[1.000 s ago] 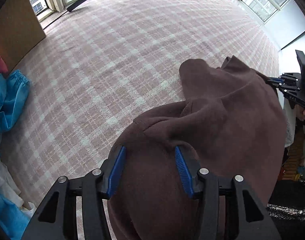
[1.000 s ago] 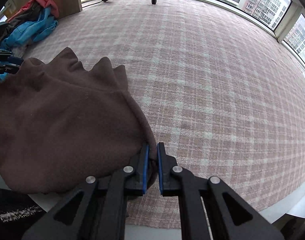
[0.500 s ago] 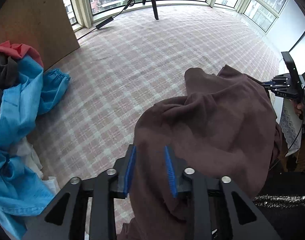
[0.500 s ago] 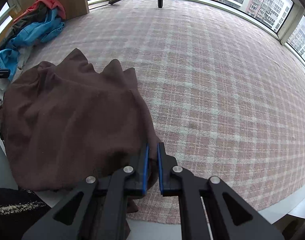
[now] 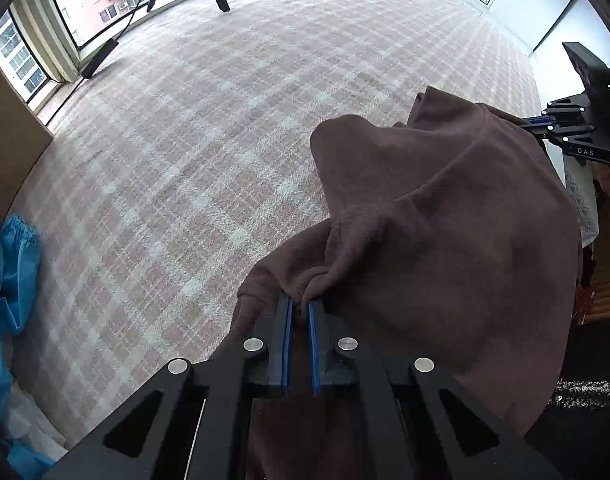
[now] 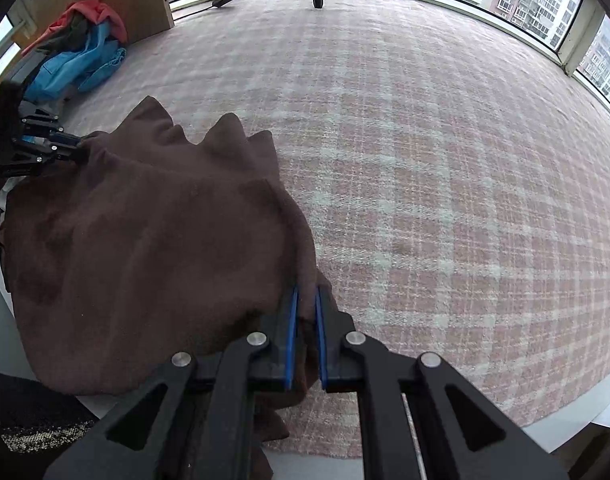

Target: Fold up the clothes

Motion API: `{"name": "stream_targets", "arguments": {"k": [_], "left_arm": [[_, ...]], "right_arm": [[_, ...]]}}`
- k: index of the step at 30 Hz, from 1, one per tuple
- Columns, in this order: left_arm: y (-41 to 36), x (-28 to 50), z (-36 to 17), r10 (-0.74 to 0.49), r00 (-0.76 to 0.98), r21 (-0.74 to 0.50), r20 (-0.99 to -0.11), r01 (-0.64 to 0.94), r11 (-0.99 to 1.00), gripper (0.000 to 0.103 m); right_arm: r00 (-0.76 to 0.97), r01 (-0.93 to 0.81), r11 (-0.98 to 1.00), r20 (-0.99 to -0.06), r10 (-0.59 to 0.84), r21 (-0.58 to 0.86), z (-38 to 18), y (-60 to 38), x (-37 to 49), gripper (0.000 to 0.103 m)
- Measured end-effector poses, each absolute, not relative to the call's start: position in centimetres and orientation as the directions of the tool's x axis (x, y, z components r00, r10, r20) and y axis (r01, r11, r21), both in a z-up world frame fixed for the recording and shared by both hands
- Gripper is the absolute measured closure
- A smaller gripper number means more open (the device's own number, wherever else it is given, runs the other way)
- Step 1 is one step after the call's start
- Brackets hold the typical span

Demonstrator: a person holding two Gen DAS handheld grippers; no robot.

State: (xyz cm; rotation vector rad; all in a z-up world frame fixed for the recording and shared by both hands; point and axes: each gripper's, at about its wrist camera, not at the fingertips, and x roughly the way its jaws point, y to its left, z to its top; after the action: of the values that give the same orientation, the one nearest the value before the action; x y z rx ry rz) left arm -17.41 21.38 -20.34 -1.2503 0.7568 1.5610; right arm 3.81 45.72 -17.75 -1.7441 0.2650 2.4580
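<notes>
Hanging above the pink checked carpet [image 6: 445, 168], the dark brown fleece garment [image 5: 445, 248] was pinched by left gripper [image 5: 299, 308] and right gripper [image 6: 306, 300], bunched, no neat fold visible.

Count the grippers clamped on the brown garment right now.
2. The left gripper pinches a bunched fold at the brown garment's left edge; the right gripper pinches its right edge. Both pairs of jaws are shut on cloth.
</notes>
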Motion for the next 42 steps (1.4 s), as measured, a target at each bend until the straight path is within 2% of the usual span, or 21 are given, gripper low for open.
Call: {"name": "stream_targets", "arguments": {"k": [4,6,7,9,10,12,13,14,15,16,17,19,25,27,28,29,30,31,32,40,42], "left_arm": [[17.2,-17.3,-15.7,0.377,-0.073,-0.097,-0.923,-0.906,-0.411,0.097],[15.2,-17.3,-15.2,0.387,-0.092,-0.093,-0.918,-0.897,-0.433,0.09],[14.3,-17.3,-15.0,0.389,-0.101,-0.09,-0.915,-0.891,-0.444,0.083],[14.5,-18.3,-18.0,0.236,-0.131,0.0,-0.963,-0.874,-0.486,0.081],[14.6,-19.0,-19.3,0.167,-0.139,0.036,-0.976,-0.863,-0.504,0.085],[14.4,-20.1,-19.1,0.221,-0.098,-0.035,-0.97,-0.846,-0.531,0.086],[14.7,-20.3,-18.4,0.263,-0.095,-0.059,-0.96,-0.85,-0.523,0.08],[15.4,-20.1,-17.9,0.285,-0.099,-0.059,-0.953,-0.865,-0.498,0.072],[16.2,-19.9,-17.4,0.307,-0.102,-0.058,-0.946,-0.88,-0.472,0.066],[17.0,-19.6,-17.4,0.313,-0.089,-0.061,-0.946,-0.896,-0.439,0.055],[17.9,-19.3,-17.4,0.319,-0.076,-0.063,-0.945,-0.912,-0.406,0.053],[19.7,-18.8,-18.0,0.306,-0.047,-0.068,-0.951,-0.933,-0.353,0.053],[22.1,-19.1,-21.8,0.215,-0.004,-0.068,-0.977,-0.943,-0.326,0.053],[22.2,-19.5,-23.0,0.201,0.025,-0.094,-0.979,-0.935,-0.342,0.056],[22.2,-19.5,-23.3,0.202,0.037,-0.106,-0.979,-0.932,-0.346,0.064],[21.8,-19.4,-22.8,0.218,0.03,-0.108,-0.976,-0.93,-0.352,0.084],[21.5,-19.2,-22.4,0.234,0.024,-0.109,-0.972,-0.927,-0.358,0.094],[21.1,-19.1,-22.0,0.25,0.017,-0.11,-0.968,-0.925,-0.365,0.099],[20.8,-19.0,-21.6,0.265,0.01,-0.112,-0.964,-0.922,-0.371,0.099],[19.0,-18.1,-18.4,0.367,-0.051,-0.1,-0.929,-0.919,-0.38,0.1],[19.6,-18.2,-18.7,0.355,-0.095,-0.05,-0.93,-0.924,-0.379,0.093]], "right_arm": [[-0.404,-0.191,-0.972,-0.913,-0.046,0.134,-15.0,45.9,4.1,0.095],[-0.431,-0.181,-0.968,-0.899,-0.078,0.171,-14.5,46.0,3.6,0.095],[-0.43,-0.175,-0.966,-0.897,-0.098,0.19,-14.8,46.1,3.2,0.095],[-0.331,-0.177,-0.98,-0.943,-0.025,0.088,-17.0,45.4,1.7,0.094],[-0.288,-0.162,-0.986,-0.958,0.007,0.041,-17.8,45.1,1.2,0.094],[-0.276,-0.147,-0.988,-0.961,0.0,0.042,-17.7,45.4,1.0,0.093],[-0.292,-0.148,-0.987,-0.956,-0.015,0.061,-17.0,45.8,1.1,0.092],[-0.314,-0.151,-0.985,-0.949,-0.033,0.084,-16.2,46.2,1.3,0.085],[-0.336,-0.154,-0.982,-0.941,-0.05,0.107,-15.4,46.6,1.4,0.072],[-0.351,-0.153,-0.981,-0.934,-0.06,0.12,-14.8,46.9,1.5,0.065],[-0.364,-0.152,-0.98,-0.929,-0.068,0.131,-14.3,47.1,1.5,0.055],[-0.366,-0.141,-0.979,-0.927,-0.088,0.148,-14.2,47.2,0.9,0.054],[-0.279,-0.098,-0.986,-0.955,-0.103,0.135,-17.5,45.1,0.4,0.054],[-0.287,-0.093,-0.986,-0.952,-0.109,0.141,-17.7,44.8,0.4,0.054],[-0.293,-0.092,-0.985,-0.949,-0.113,0.145,-17.7,44.7,0.5,0.055],[-0.299,-0.091,-0.985,-0.947,-0.116,0.15,-17.7,44.6,0.5,0.063],[-0.305,-0.09,-0.984,-0.945,-0.12,0.154,-17.8,44.5,0.5,0.079],[-0.314,-0.095,-0.983,-0.942,-0.118,0.155,-17.5,44.5,0.6,0.086],[-0.324,-0.101,-0.983,-0.939,-0.115,0.155,-17.1,44.4,0.8,0.091],[-0.407,-0.147,-0.976,-0.909,-0.089,0.162,-14.2,44.1,1.8,0.093],[-0.396,-0.139,-0.982,-0.916,-0.065,0.13,-14.4,43.4,2.1,0.093]]}}
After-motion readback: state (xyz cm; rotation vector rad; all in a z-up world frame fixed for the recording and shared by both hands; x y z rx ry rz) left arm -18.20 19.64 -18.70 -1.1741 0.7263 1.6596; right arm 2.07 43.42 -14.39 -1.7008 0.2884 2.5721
